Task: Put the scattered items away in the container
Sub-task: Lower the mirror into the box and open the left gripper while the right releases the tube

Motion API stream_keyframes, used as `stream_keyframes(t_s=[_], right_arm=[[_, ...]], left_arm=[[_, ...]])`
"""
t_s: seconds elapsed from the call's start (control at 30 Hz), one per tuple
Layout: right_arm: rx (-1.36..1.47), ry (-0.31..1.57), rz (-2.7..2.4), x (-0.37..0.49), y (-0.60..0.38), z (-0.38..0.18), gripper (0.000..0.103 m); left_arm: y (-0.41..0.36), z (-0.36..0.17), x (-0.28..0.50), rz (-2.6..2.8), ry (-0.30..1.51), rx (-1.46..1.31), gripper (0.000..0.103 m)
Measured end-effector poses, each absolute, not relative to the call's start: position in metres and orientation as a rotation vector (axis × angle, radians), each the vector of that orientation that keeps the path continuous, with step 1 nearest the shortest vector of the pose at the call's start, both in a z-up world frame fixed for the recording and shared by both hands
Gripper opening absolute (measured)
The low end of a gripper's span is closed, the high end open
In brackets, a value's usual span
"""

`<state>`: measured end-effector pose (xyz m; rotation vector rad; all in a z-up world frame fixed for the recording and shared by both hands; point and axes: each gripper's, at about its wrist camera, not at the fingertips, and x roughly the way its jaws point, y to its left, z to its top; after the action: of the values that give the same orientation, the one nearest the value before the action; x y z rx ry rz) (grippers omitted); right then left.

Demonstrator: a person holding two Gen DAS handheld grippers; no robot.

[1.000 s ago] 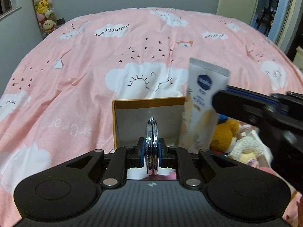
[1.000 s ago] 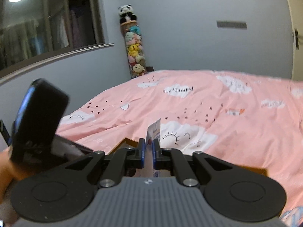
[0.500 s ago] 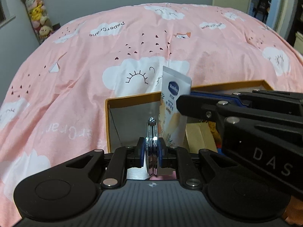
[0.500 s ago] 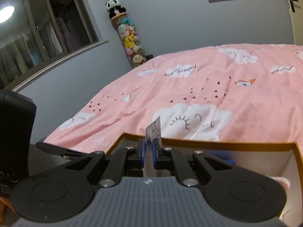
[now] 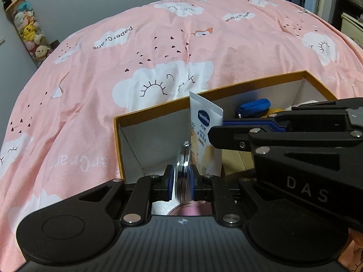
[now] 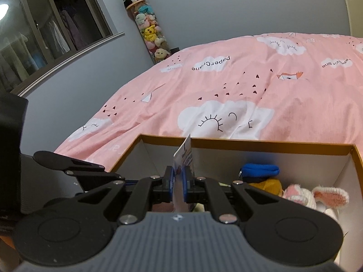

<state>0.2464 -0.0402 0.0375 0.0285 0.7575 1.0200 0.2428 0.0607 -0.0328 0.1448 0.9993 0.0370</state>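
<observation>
Jaws tight on both sides: left gripper [image 5: 181,184] barely easing apart around a blurred shiny metal disc [image 5: 182,158], right gripper [image 6: 178,182] clamping the Vaseline tube [image 5: 204,133] upright over the orange-rimmed box [image 5: 158,111]. Inside the box, far right: a blue pouch [image 6: 261,170], yellow plush [image 6: 267,184], pink-eared bunny [image 6: 317,196].

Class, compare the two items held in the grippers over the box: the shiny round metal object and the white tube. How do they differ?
The metal object is round, chrome and reflective; the tube is flat, white and printed with a blue logo. The metal object sits edge-on in the left gripper; the tube stands upright in the right gripper, taller than its neighbour. Both are clamped above the orange-rimmed box.
</observation>
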Motion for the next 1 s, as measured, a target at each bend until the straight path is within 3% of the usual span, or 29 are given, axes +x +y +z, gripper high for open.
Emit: stream_keyframes(t_s=[0.33,0.63,0.9,1.0], right_arm=[[-0.008,0.743,1.009,0.241,-0.038,0.037,0.009],[-0.158,0.707,1.005,0.226,-0.024,0.036,0.009],[-0.238,0.667,0.990,0.214,-0.023,0.044,0.014],[-0.266,0.647,0.978,0.209,-0.027,0.046,0.025]], left_arm=[[0.068,-0.017,0.225,0.036,0.938,0.132,0.022],[0.087,0.013,0.188,0.087,0.793,-0.099,0.029],[0.082,0.016,0.167,0.168,0.722,-0.148,0.029],[0.084,0.015,0.161,0.181,0.711,-0.183,0.031]])
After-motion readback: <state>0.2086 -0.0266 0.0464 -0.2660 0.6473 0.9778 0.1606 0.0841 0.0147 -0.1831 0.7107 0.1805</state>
